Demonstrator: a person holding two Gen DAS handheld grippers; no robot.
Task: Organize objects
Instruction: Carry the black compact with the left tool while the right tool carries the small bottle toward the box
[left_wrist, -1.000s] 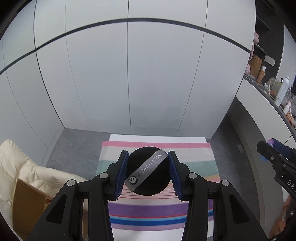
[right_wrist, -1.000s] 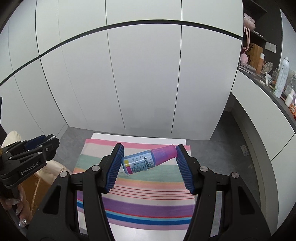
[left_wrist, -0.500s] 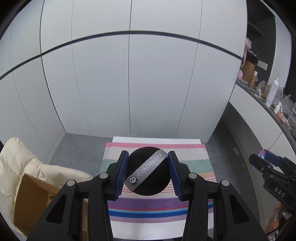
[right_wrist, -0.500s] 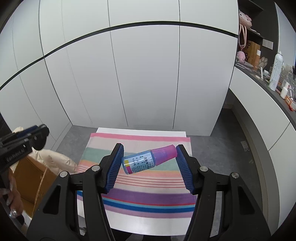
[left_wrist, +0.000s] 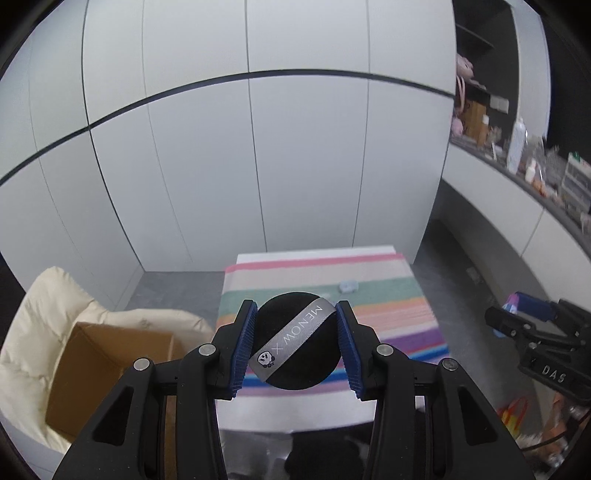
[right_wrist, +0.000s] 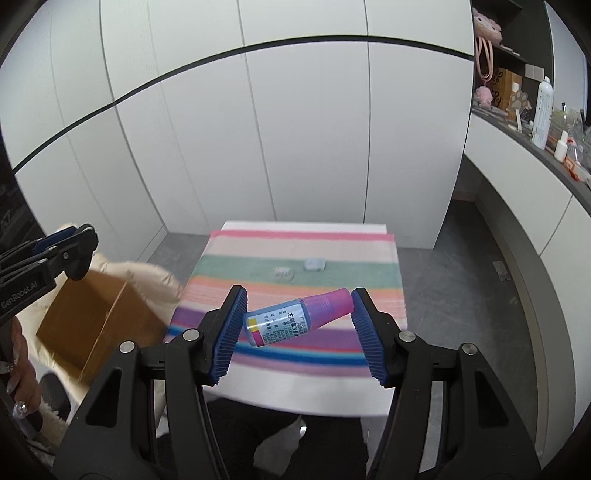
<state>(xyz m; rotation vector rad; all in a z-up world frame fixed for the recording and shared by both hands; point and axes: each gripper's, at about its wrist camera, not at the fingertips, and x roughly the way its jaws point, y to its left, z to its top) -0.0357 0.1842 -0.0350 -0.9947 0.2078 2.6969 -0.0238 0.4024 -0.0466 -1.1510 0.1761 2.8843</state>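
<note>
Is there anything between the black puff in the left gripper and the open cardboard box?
Nothing visible stands in the way. The left gripper holds the black puff in the air above the striped cloth. The cardboard box sits open to the lower left on the cream cushion, with only free space between.

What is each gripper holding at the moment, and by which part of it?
The left gripper clamps a black round puff across its rim. The right gripper pinches a small bottle end to end, base against one pad and pink cap against the other.
</note>
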